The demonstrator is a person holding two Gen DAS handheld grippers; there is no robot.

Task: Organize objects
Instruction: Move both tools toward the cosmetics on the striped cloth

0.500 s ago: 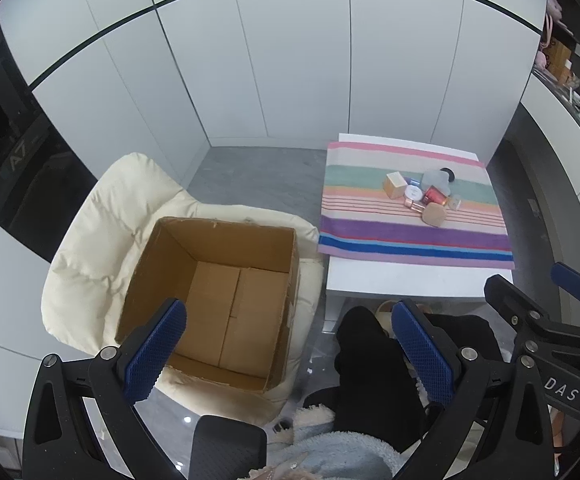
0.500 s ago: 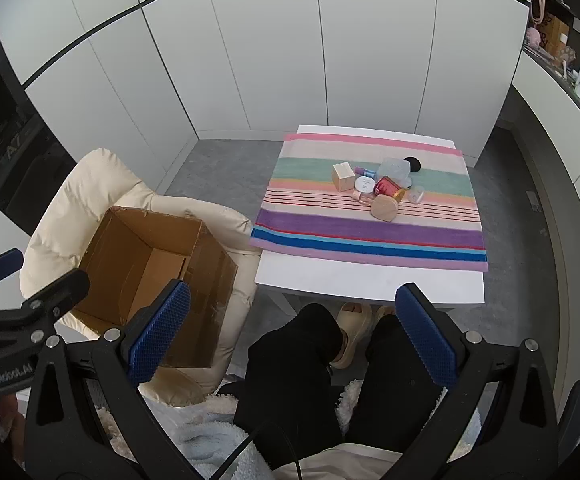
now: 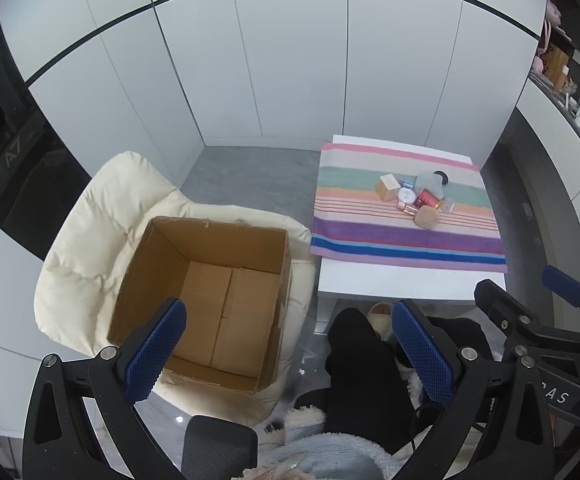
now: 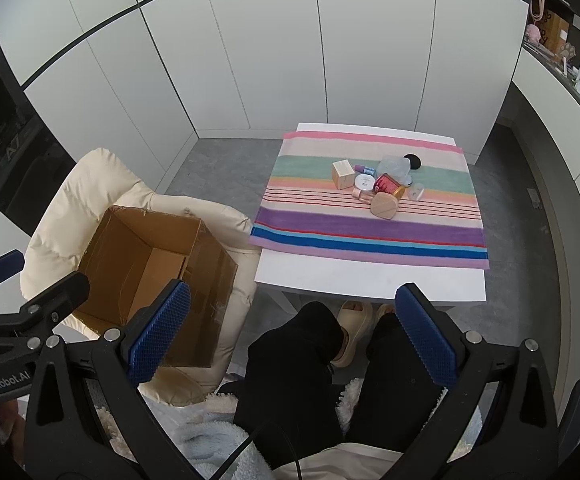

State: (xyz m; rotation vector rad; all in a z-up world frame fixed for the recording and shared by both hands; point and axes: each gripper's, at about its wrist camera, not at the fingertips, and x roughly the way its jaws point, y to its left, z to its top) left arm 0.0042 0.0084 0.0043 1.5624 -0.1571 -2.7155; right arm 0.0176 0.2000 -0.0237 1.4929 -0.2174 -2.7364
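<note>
Two grippers are seen, both with blue pads spread wide and nothing between them: the left gripper (image 3: 290, 354) over the box and the person's lap, the right gripper (image 4: 293, 330) over the knees at the lower middle of its frame. Nothing is held, and nothing is seen inside the cardboard box (image 3: 206, 300), whose bare floor shows at the lower left of the left wrist view; the box is seated on a cream padded chair (image 3: 90, 232). The task is judged not yet begun. All the small items (image 4: 377, 186) are still clustered at the centre of the striped cloth (image 4: 369, 236) on the white table (image 4: 369, 280), right of centre in both views: a tan cube (image 4: 342, 174), a red can (image 4: 387, 184), a beige wedge-shaped piece (image 4: 385, 206), a white round jar (image 4: 363, 181) and some others too small to name. They lie touching or just beside one another, so a clean pick is expected to be tight. Open cloth is left around the cluster on every side. The near table edge stands bare, and the box's open top is just beside the table's left edge, with a gap of floor between.
</note>
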